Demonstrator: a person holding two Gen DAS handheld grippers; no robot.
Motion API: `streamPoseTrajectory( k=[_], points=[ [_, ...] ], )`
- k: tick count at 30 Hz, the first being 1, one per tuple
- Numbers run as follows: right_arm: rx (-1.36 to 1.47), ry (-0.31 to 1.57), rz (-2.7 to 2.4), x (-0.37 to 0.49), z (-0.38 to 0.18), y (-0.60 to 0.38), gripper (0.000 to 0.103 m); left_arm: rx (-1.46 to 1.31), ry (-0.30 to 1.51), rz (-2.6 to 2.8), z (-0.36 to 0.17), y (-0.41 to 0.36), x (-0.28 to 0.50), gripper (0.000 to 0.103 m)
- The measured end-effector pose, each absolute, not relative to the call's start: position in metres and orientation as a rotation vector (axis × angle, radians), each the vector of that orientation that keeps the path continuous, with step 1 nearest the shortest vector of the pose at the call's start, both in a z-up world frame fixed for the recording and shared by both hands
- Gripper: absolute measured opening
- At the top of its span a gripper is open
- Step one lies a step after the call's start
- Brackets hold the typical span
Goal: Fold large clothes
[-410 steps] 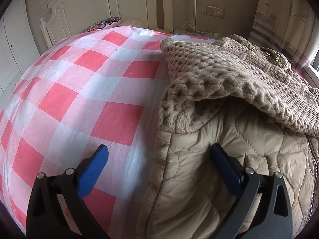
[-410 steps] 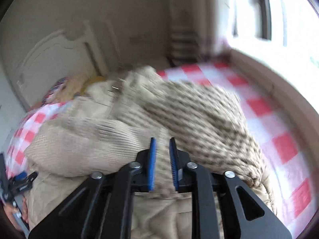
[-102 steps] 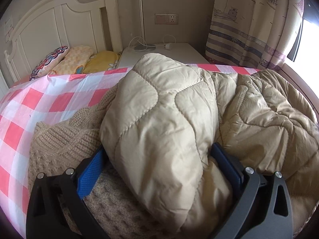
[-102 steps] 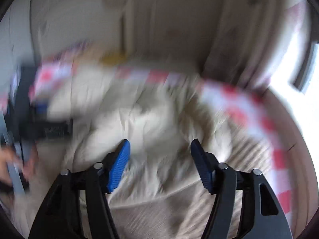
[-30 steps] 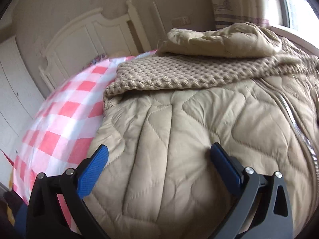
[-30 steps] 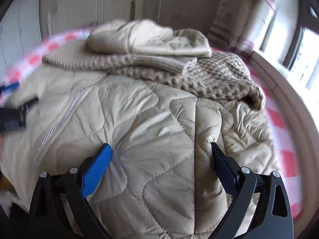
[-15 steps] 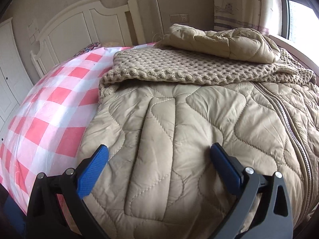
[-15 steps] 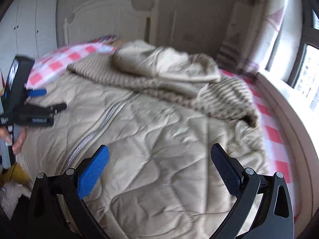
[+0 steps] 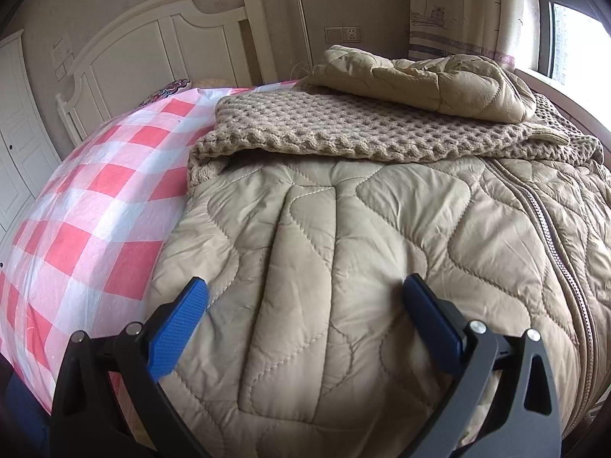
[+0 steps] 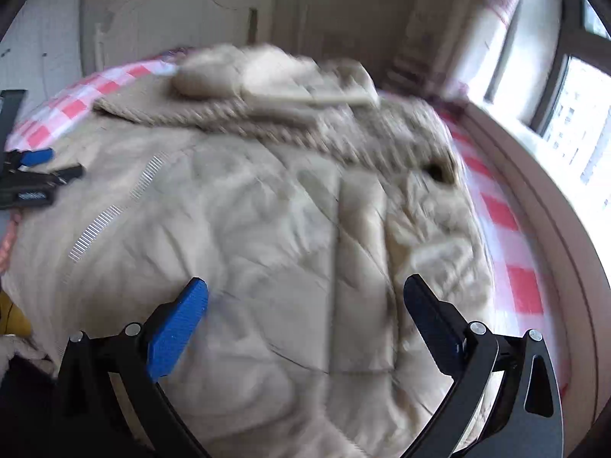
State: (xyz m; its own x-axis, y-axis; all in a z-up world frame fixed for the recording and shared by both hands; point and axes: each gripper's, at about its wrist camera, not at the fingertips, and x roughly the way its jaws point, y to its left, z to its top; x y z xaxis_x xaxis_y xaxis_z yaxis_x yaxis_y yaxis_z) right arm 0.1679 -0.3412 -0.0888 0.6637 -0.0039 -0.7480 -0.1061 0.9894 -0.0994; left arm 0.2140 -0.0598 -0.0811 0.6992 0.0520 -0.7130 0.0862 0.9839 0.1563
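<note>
A beige quilted jacket lies front up on the bed, its zipper running down the right side. Knitted sleeves are folded across its upper part, with a quilted hood or collar on top. My left gripper is open low over the jacket's left hem, nothing between its fingers. In the blurred right wrist view my right gripper is open above the jacket's right half. The left gripper shows at that view's left edge.
The bed carries a red and white checked cover. A white headboard and pillows stand at the far end. A curtain and window are on the right, a wardrobe on the left.
Both grippers have stayed open. The left one has edged closer to the jacket's lower hem. The right one has swung, its view now blurred, and sits nearer the jacket's right side.
</note>
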Motion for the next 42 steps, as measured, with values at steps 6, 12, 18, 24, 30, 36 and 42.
streamPoseTrajectory(
  k=[6, 12, 18, 24, 30, 36, 42],
  points=[
    [-0.076, 0.804, 0.034, 0.159, -0.08, -0.362, 0.098, 0.185, 0.797, -0.018, -0.081, -0.06, 0.214, 0.101],
    [-0.03, 0.807, 0.062, 0.158, -0.093, -0.371, 0.098, 0.185, 0.798, -0.019, -0.081, -0.06, 0.214, 0.101],
    [-0.092, 0.805, 0.033, 0.143, -0.081, -0.369, 0.098, 0.16, 0.785, -0.009, -0.073, -0.04, 0.195, 0.101],
    [-0.092, 0.76, 0.048, 0.09, -0.073, -0.393, 0.098, 0.05, 0.741, -0.016, -0.056, 0.016, 0.135, 0.101],
    [0.002, 0.84, 0.147, 0.051, -0.107, -0.409, 0.098, -0.092, 0.766, -0.072, -0.069, 0.052, 0.093, 0.101],
    [0.152, 0.851, 0.148, 0.055, -0.131, -0.437, 0.098, 0.002, 0.783, -0.117, -0.085, 0.034, 0.085, 0.101],
    [0.324, 0.821, 0.235, 0.063, -0.141, -0.453, 0.048, 0.082, 0.762, -0.144, -0.089, 0.014, 0.079, 0.072]
  ],
)
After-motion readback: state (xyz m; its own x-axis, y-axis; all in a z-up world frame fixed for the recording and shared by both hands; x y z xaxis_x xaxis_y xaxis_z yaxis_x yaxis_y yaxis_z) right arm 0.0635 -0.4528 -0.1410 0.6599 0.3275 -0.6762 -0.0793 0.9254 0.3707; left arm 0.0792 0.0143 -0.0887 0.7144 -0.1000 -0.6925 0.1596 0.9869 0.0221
